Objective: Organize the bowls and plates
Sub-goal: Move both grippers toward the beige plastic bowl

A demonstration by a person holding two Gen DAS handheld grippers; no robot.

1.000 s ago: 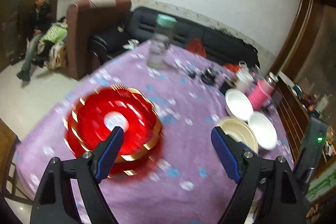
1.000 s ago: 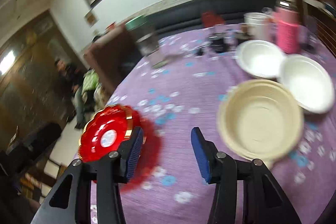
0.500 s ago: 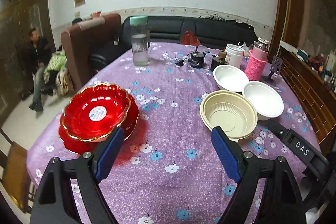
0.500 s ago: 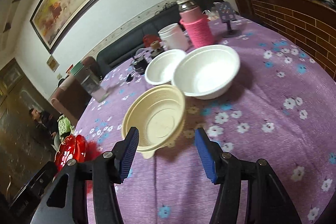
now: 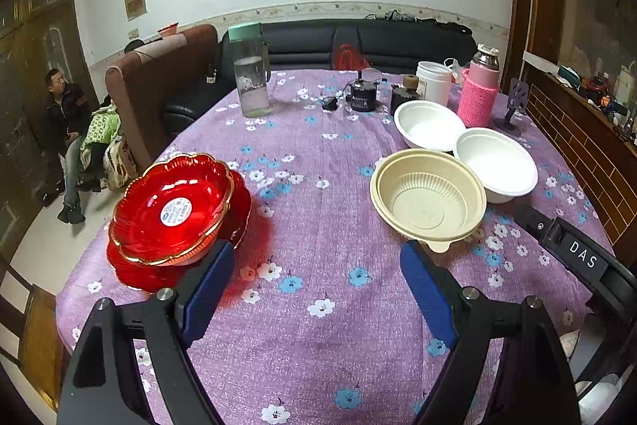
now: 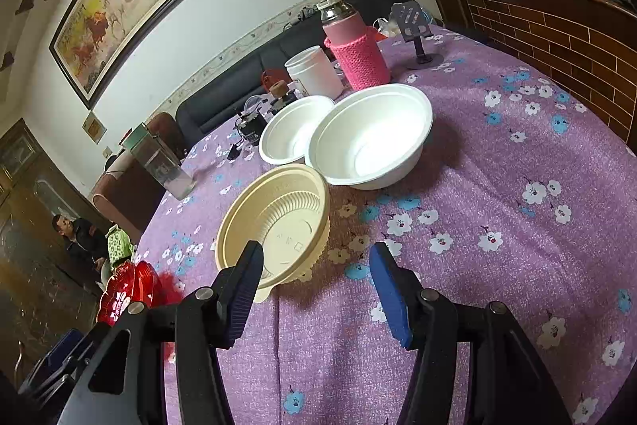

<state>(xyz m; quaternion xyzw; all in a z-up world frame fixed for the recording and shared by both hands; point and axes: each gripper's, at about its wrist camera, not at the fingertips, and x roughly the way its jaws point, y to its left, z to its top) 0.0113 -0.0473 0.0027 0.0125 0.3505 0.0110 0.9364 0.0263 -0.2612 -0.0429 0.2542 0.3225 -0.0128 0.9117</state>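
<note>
Two hand-held grippers are held open and empty: the left hand-held gripper (image 5: 316, 275) near stacked red plates (image 5: 175, 210), the right hand-held gripper (image 6: 316, 279), jaws just widened, perhaps touching the beige bowl (image 6: 278, 222).

Black hand-held gripper (image 5: 316, 283) — blue ribbed pads (image 5: 209, 283), silver screws.

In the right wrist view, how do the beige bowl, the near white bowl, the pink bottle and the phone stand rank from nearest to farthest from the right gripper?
From the right gripper:
1. Beige bowl, just ahead, left.
2. Near white bowl, behind it.
3. Pink bottle, farther back.
4. Phone stand, back right; close to the bottle's depth.
</note>
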